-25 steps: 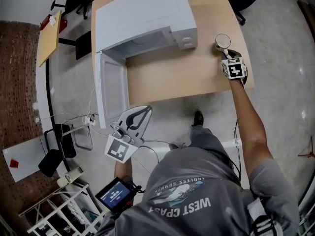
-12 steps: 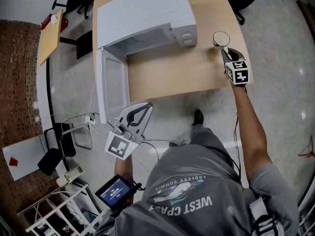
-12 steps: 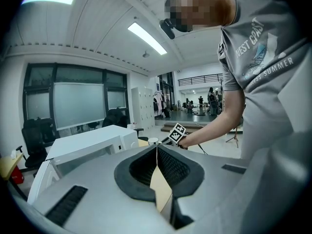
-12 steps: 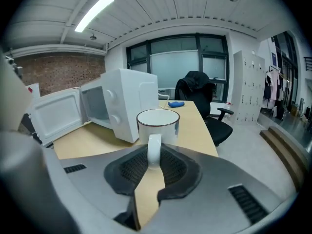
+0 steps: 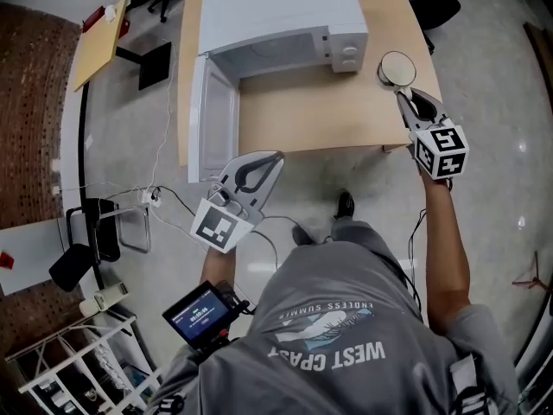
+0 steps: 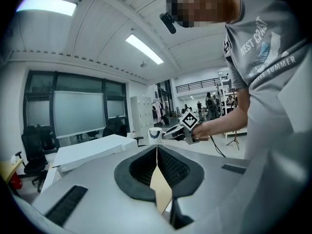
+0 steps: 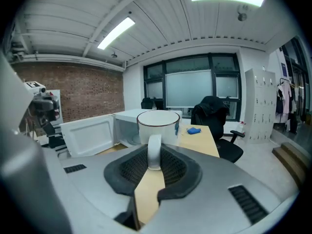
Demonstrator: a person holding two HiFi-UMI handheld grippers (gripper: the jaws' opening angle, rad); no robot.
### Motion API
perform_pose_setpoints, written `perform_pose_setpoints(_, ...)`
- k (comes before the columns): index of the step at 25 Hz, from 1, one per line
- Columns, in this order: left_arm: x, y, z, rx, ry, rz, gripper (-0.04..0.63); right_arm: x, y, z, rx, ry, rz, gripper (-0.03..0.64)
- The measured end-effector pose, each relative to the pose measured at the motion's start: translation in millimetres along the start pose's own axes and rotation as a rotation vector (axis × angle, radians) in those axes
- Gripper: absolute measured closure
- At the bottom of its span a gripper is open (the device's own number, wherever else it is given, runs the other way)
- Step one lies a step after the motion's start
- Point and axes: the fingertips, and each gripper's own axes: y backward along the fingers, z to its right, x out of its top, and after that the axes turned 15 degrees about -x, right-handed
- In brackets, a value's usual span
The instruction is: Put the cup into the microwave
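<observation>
**Microwave and cup, three views.** In the head view, the microwave [image 5: 276, 11] stands at the back of the table [image 5: 320, 115]. Its door [image 5: 213, 119] is swung open past the table's front edge, and the cavity shows only as a shadowed strip under the top. In the right gripper view, the cup [image 7: 157, 125] hides much of that opening. The right gripper [image 5: 403, 95], whose jaws have just been closing, clamps the cup's handle [image 7: 154, 152] (the body stays outside the jaws). It holds the cup in the air to the right of the microwave. The left gripper [image 5: 273, 157] hangs off the table's front edge near the door, its jaws pressed together on nothing. A blue object [image 7: 193, 130] lies on the table beyond the cup and is cut off at the head view's top edge. An office chair [image 7: 214, 117] stands behind the table.
</observation>
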Motion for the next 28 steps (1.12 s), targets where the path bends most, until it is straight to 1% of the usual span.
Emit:
perform_pose_setpoints(5,12.1,24.8,8.7,-0.012,-0.019,0.045,0.572,51.2,58.9,-60.3,0.091,0.011,0.053,0.546)
perform_pose_setpoints(9,19.4,42.0,16.1,-0.018,-0.038,0.079,0.574,75.7,99.4,-108.4,0.163,0.040,0.071,0.546)
perform_pose_setpoints(13,18.4,48.2,17.1,-0.023,-0.050,0.089,0.574,86.4,127.4,-143.9,0.220,0.078,0.076,0.546)
perform_pose_setpoints(17,31.3,81.5,26.4,-0.049,-0.122,0.141,0.572,106.5,162.1,-199.1,0.259,0.112,0.085,0.546)
perform_pose_setpoints(19,33.7,92.8,30.4,-0.060,-0.144,0.154,0.574,111.3,174.1,-220.3,0.275,0.126,0.092,0.546)
perform_pose_setpoints(26,28.3,92.9,37.5,-0.070,-0.161,0.167,0.572,106.7,188.1,-247.2,0.328,0.155,0.100,0.546)
perform_pose_setpoints(28,28.7,103.1,40.7,-0.070,-0.164,0.172,0.574,109.4,195.0,-261.1,0.343,0.160,0.111,0.546)
